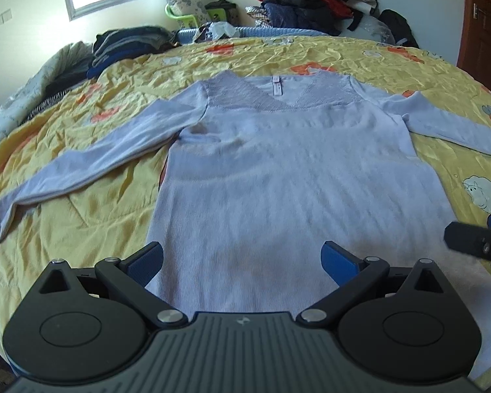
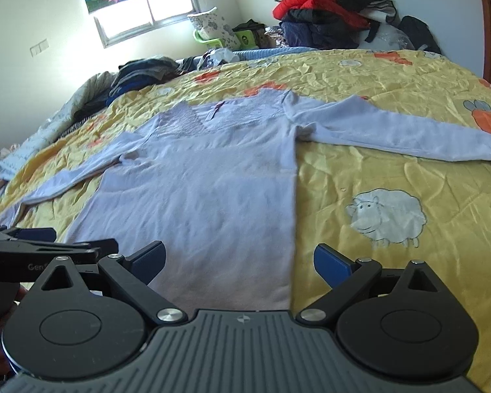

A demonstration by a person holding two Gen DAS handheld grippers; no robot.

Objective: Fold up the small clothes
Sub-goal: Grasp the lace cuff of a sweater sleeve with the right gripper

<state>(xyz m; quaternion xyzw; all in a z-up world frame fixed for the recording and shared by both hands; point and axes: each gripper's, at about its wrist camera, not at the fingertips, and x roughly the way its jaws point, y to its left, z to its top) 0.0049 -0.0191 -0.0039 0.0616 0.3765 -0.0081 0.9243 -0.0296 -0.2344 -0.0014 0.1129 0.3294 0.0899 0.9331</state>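
Bed: yellow quilted cartoon-sheep bedspread (image 2: 392,170).
Top: pale lilac long-sleeved knit top (image 1: 278,170) flat mid-bedspread, sleeves spread.
Left tool (image 1: 242,257): fingers apart above hem.
Right tool (image 2: 240,258): fingers apart over hem's right edge.

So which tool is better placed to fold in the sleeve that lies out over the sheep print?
The right tool, probably. It is open at the top's right hem edge, and that sleeve stretches out on its side. The left tool, also open, sits over the hem's middle, further from it.

Pale lilac top (image 1: 288,170); yellow quilt (image 2: 392,180), white sheep, orange patches.
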